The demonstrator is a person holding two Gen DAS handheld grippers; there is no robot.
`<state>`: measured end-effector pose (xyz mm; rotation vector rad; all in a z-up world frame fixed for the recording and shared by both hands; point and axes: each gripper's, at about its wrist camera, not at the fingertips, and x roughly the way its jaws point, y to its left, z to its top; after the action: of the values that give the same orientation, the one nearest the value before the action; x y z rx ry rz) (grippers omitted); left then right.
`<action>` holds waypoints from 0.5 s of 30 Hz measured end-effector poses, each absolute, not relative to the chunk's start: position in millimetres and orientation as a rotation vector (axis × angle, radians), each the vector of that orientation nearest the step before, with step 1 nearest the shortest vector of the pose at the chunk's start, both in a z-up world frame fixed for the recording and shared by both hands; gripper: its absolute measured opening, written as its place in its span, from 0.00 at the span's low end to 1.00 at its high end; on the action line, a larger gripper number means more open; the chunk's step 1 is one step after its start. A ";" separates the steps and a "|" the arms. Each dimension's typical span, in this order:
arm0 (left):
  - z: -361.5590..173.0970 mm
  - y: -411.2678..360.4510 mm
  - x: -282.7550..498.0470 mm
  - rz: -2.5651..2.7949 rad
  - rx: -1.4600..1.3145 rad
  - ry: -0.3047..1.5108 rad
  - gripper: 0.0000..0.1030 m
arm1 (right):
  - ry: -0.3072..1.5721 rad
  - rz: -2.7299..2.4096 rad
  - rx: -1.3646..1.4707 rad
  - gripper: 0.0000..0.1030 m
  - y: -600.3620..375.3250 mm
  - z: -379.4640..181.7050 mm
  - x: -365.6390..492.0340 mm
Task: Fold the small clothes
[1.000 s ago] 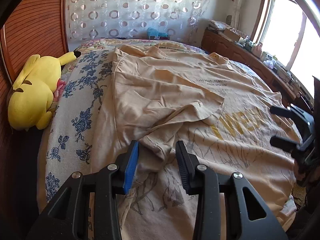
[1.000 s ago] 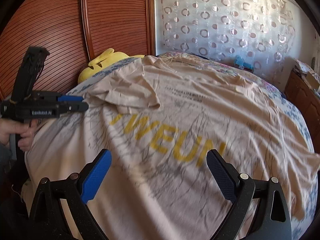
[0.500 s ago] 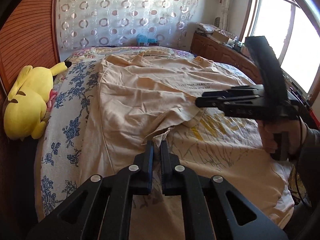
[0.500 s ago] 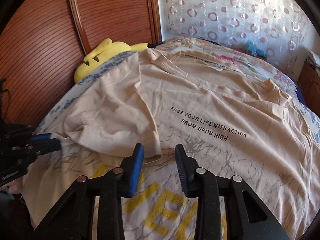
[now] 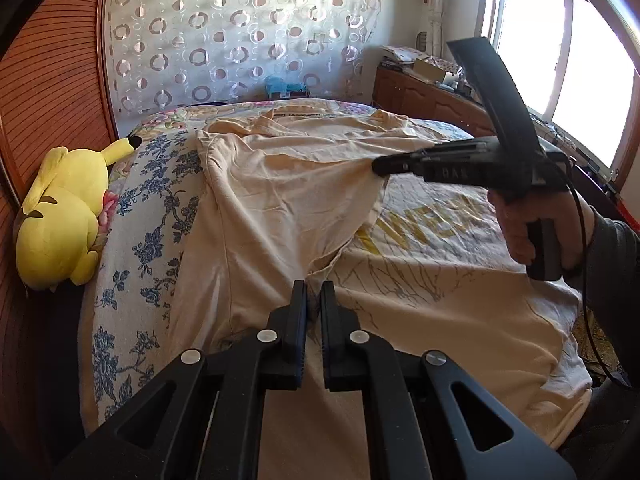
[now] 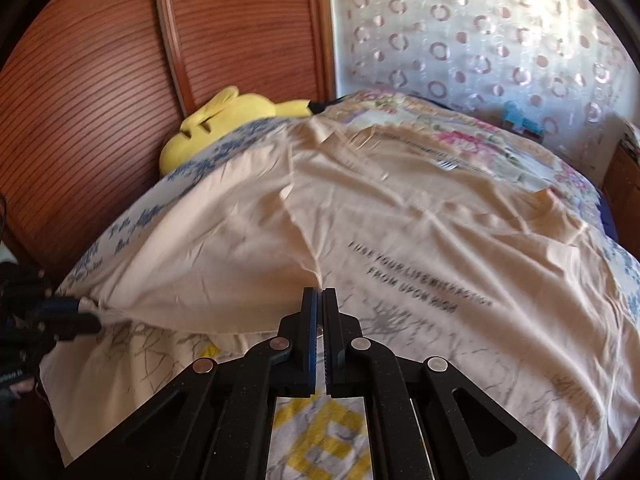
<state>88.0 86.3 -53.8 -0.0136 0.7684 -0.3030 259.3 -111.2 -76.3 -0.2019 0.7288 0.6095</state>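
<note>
Right gripper point(image 6: 320, 294) just snapped closed on the beige printed cotton t-shirt's point(image 5: 280, 184) fold; left gripper point(image 5: 314, 288) already pinching its edge lower-centre.

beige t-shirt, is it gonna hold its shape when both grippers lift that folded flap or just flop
Probably flop. The beige t-shirt already sags in a curve between the left gripper and right gripper, both shut on the flap's edge, so it looks thin and limp. It likely weighs little. Its wrinkles suggest it may drag and bunch on the floral bedsheet rather than slide cleanly.
</note>
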 end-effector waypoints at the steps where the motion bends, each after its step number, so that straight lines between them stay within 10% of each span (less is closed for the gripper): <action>1: -53.2 86.0 85.7 -0.305 -0.013 0.767 0.07 | 0.721 0.597 -0.194 0.02 -112.9 -75.2 259.7; 11: -42.0 79.3 75.1 -0.361 -0.027 0.756 0.10 | 0.727 0.498 -0.195 0.02 -118.6 -77.8 264.0; 15: -35.5 77.0 73.5 -0.352 -0.004 0.726 0.47 | 0.718 0.486 -0.185 0.09 -122.4 -67.6 254.6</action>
<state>73.5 77.0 -35.5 -0.0039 0.7257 -0.3519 254.6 -122.4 -67.6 -0.1847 0.7176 0.4861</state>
